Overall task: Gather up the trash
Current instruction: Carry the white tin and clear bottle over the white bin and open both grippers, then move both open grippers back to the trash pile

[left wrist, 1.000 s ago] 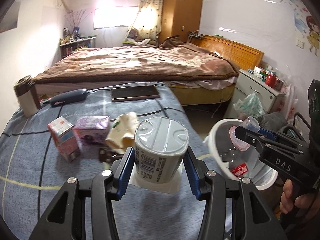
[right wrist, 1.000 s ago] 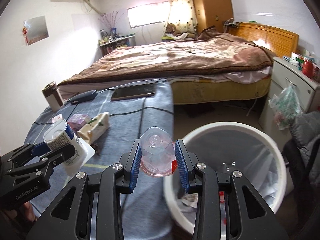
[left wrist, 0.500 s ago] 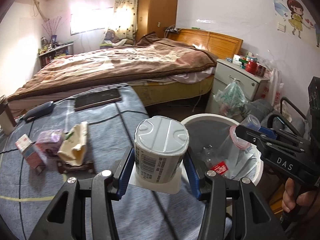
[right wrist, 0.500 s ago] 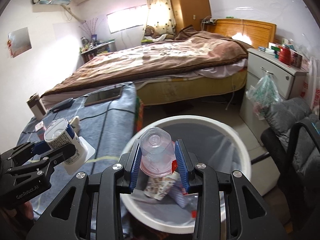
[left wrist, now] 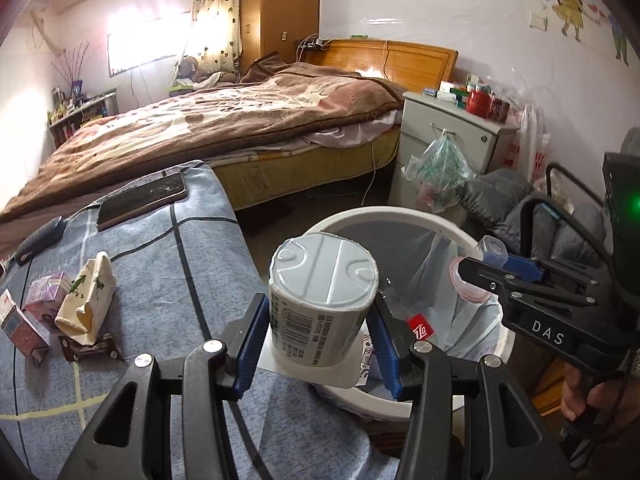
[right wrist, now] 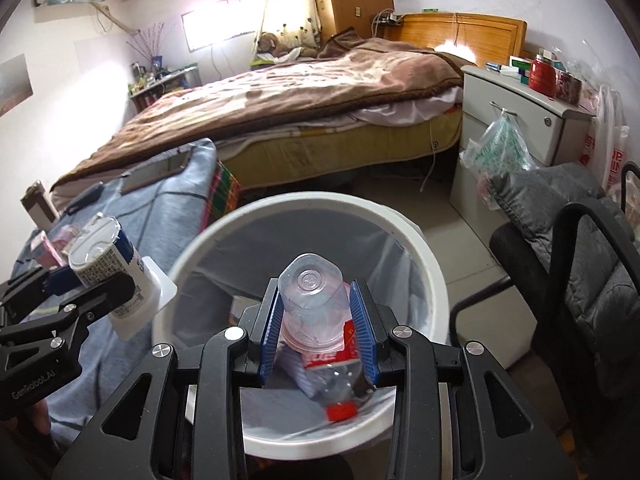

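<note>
My left gripper [left wrist: 318,320] is shut on an upside-down white yogurt cup [left wrist: 322,300] with a barcode, held over the near left rim of the white trash bin [left wrist: 384,216]. My right gripper [right wrist: 318,320] is shut on an upside-down clear plastic cup [right wrist: 312,304] and hangs right above the open bin [right wrist: 304,204]. Inside the bin lie a clear bottle with a red cap [right wrist: 340,412] and a red label. In the right wrist view the left gripper [right wrist: 96,280] with its yogurt cup [right wrist: 106,264] shows at the left; in the left wrist view the right gripper [left wrist: 476,276] shows at the right.
On the blue checked cover [left wrist: 160,280] lie a crumpled cream wrapper [left wrist: 86,296], a purple carton [left wrist: 44,296], a red-white carton [left wrist: 18,328], a brown wrapper [left wrist: 88,348], a phone [left wrist: 142,200]. Behind stand a bed [left wrist: 240,120], a white nightstand [left wrist: 452,136], a black chair [right wrist: 568,256] at right.
Both grippers moved right from over the blue cover to the bin. The clear cup now hangs above the bin's inside, the yogurt cup over its rim. Both grips are unchanged.
</note>
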Demonstrator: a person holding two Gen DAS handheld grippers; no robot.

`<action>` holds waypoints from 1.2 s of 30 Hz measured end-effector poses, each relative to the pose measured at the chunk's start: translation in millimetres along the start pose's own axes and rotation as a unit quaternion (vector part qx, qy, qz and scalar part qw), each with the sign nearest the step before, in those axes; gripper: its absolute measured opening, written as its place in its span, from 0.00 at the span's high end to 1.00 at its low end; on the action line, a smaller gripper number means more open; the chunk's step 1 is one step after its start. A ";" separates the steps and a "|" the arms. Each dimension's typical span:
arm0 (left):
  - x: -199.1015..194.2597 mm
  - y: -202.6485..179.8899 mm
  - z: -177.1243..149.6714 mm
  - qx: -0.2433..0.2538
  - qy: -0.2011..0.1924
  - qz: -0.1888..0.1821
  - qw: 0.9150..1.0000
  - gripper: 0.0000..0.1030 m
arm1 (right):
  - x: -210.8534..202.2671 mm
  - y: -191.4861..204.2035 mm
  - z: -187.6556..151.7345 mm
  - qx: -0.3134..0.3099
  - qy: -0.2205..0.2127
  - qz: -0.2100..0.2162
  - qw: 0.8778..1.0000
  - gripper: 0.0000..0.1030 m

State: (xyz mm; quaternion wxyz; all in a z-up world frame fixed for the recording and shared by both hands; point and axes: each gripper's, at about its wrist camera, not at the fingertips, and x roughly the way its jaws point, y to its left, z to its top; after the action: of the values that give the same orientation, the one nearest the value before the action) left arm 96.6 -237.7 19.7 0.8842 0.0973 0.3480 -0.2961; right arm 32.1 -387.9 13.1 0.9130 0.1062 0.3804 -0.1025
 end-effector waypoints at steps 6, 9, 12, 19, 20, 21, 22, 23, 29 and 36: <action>9.9 -2.7 -2.2 -0.004 0.015 -0.009 1.000 0.50 | 6.3 -6.6 -2.9 0.002 0.015 -0.011 1.000 0.64; 13.1 -2.0 -2.2 -0.006 0.020 -0.013 1.000 0.49 | 7.5 -6.2 -3.3 0.002 0.020 -0.014 1.000 0.64; 16.2 -2.2 -3.0 -0.005 0.026 -0.012 1.000 0.46 | 8.3 -4.6 -3.4 -0.002 0.025 -0.024 0.999 0.64; 13.7 -2.1 -3.6 -0.007 0.023 -0.016 1.000 0.39 | 7.0 -9.6 -4.8 0.012 0.024 -0.022 0.999 0.46; 12.7 -1.5 -3.8 -0.008 0.022 -0.017 1.000 0.38 | 6.9 -9.2 -4.8 0.012 0.024 -0.022 0.999 0.46; 12.6 -0.3 -3.4 -0.009 0.021 -0.018 1.000 0.38 | 5.2 -9.1 -4.8 0.012 0.022 -0.022 0.999 0.46; 11.1 0.6 -3.5 -0.011 0.020 -0.020 1.000 0.38 | 4.6 -8.6 -4.3 0.012 0.021 -0.023 0.999 0.46; 10.0 1.6 -3.3 -0.013 0.019 -0.020 1.000 0.38 | 3.8 -7.8 -3.7 0.011 0.019 -0.024 0.999 0.46; 1.7 9.8 -4.1 -0.022 0.009 -0.017 1.000 0.37 | -1.4 -2.1 -1.6 0.008 0.012 -0.023 1.000 0.46; -10.9 22.3 -8.1 -0.031 -0.002 -0.004 1.000 0.37 | -5.4 8.5 -1.2 0.002 0.004 -0.015 1.000 0.46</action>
State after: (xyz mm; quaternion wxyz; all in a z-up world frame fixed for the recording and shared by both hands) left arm 99.0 -211.6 20.2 0.8862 0.0679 0.3560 -0.2887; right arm 29.8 -378.9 17.1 0.9097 0.1024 0.3850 -0.1170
